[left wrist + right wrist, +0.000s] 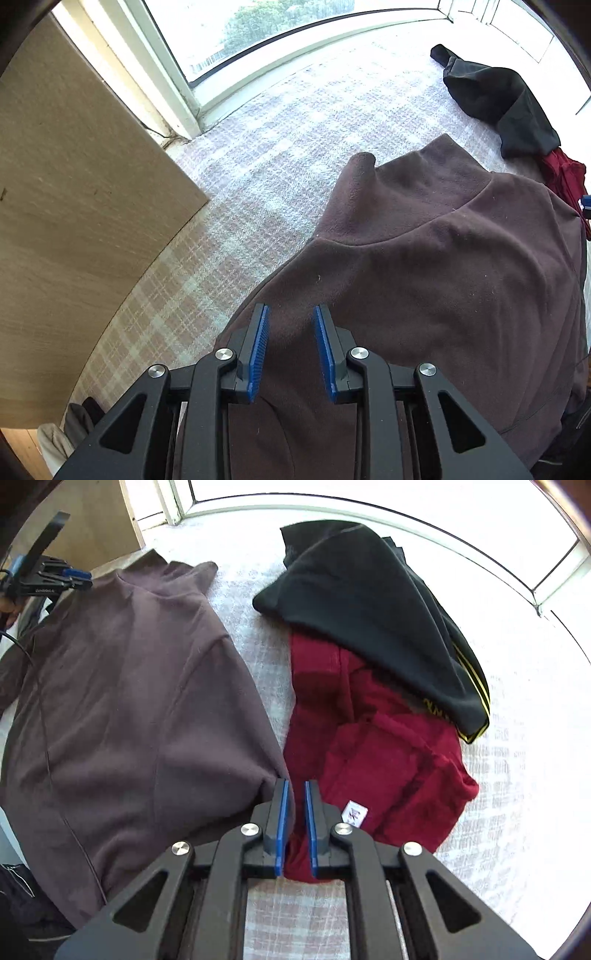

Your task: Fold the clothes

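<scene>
Right now your right gripper (295, 825) has its jaws nearly together at the brown top's (125, 709) near-right edge, pinch unclear. Left gripper (291, 350), jaws part-spread, hangs over its left side. Top runs away toward the window; red garment (384, 746) crowds right, bedspread (258, 155) free left.

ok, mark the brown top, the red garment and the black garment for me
brown top (129, 701): right wrist view, middle of its body panel
red garment (388, 760): right wrist view, centre of the crumpled fabric
black garment (369, 602): right wrist view, its broad upper surface
</scene>
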